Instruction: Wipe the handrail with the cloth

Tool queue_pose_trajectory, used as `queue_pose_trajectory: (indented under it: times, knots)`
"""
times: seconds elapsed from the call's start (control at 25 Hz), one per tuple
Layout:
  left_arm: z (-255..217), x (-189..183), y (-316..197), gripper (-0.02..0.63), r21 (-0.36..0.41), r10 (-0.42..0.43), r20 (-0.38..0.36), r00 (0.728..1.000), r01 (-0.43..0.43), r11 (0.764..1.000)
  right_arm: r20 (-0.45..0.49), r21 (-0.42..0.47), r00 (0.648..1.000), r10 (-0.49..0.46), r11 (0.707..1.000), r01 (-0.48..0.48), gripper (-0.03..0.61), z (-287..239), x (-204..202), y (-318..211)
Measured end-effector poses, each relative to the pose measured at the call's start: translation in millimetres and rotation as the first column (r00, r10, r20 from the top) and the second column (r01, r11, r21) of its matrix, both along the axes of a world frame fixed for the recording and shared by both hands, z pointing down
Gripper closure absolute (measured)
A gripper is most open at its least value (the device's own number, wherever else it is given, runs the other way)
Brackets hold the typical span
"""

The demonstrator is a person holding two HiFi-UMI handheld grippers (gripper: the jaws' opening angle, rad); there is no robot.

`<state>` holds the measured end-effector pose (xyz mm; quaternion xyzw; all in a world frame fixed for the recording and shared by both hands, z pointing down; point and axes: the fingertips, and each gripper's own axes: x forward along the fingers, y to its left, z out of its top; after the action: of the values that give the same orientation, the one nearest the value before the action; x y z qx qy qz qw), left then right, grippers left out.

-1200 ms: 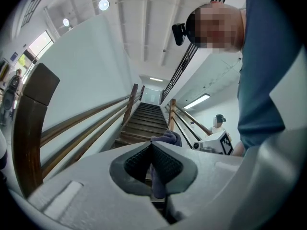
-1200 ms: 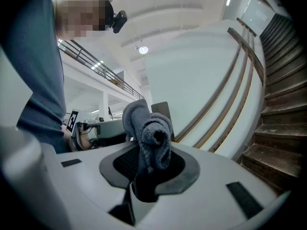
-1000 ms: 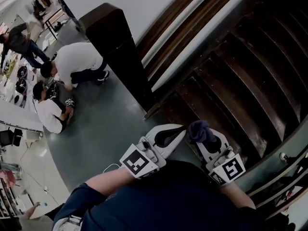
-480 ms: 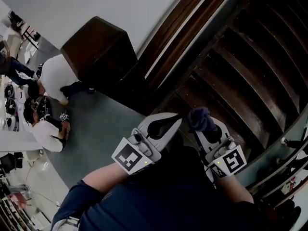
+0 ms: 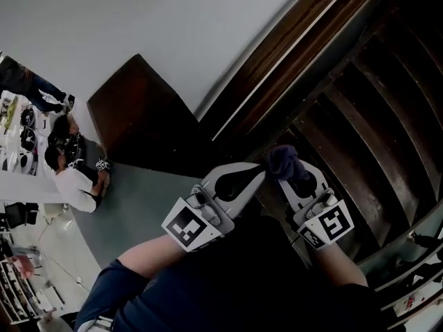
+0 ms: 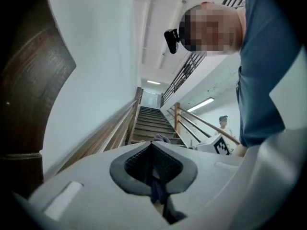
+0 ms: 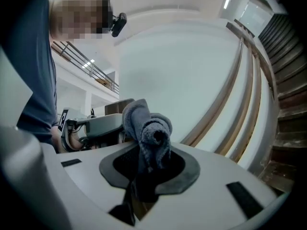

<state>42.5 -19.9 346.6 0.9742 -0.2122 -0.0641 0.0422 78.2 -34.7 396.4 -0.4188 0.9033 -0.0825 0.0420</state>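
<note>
A dark blue cloth (image 5: 284, 162) is bunched between the jaws of my right gripper (image 5: 282, 168), which is shut on it. In the right gripper view the cloth (image 7: 146, 123) sticks up out of the right gripper (image 7: 148, 147) as a rolled wad. My left gripper (image 5: 259, 169) sits close beside it on the left, jaws together, nothing held. The left gripper (image 6: 152, 145) points up the stairs in its own view. The wooden handrail (image 5: 291, 54) runs along the white wall, up and ahead of both grippers, and neither touches it. It also shows as the handrail (image 7: 240, 90) and the handrail (image 6: 122, 121).
A dark wooden newel post (image 5: 142, 106) stands at the foot of the rail, left of the grippers. Dark stair steps (image 5: 360, 137) rise to the right. Two people crouch on the grey floor (image 5: 73, 164) far left. A second railing (image 5: 415, 241) borders the stairs at lower right.
The view has swung toward the wall and stairs, so the newel post and the people slid left. Both grippers edged up toward the steps, the cloth still in the right one.
</note>
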Motion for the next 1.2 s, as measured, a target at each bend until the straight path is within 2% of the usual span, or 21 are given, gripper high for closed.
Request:
queue_pose_trajectory:
  times: [0.16,0.32,0.4,0.6,0.76,0.84,0.96,1.2]
  knots:
    - [0,18,-34,0.611,-0.001,-0.039,-0.006,0.999,0.039,0.999,-0.006,0.019,0.999,-0.035,0.999,0.035,0.483,-4,10,-39]
    - [0,39,-73,0.611,-0.010,-0.069,-0.023,0.997,0.069,0.998,-0.049,0.033,0.999,-0.019,0.999,0.021,0.483,-9,31,-79]
    - [-7,47,-91,0.611,0.006,-0.080,-0.052,0.995,0.080,0.997,-0.083,0.048,0.997,-0.004,0.999,0.008,0.483,-14,40,-98]
    - [-22,69,-140,0.611,0.023,-0.111,-0.054,0.992,0.112,0.993,-0.179,0.094,0.983,0.036,0.995,-0.020,0.483,-37,58,-152]
    - [-38,91,-189,0.611,0.048,-0.152,-0.080,0.985,0.156,0.987,-0.301,0.141,0.952,0.058,0.990,-0.016,0.483,-62,78,-203]
    - [-42,99,-210,0.611,0.053,-0.169,-0.083,0.982,0.174,0.983,-0.372,0.152,0.925,0.076,0.988,-0.020,0.483,-73,92,-231]
    - [-44,108,-237,0.611,0.051,-0.193,-0.092,0.977,0.198,0.979,-0.488,0.188,0.862,0.136,0.981,-0.048,0.483,-92,117,-275]
    - [-53,130,-274,0.611,0.008,-0.218,-0.111,0.970,0.220,0.976,-0.692,0.260,0.690,0.212,0.965,-0.035,0.483,-128,149,-354]
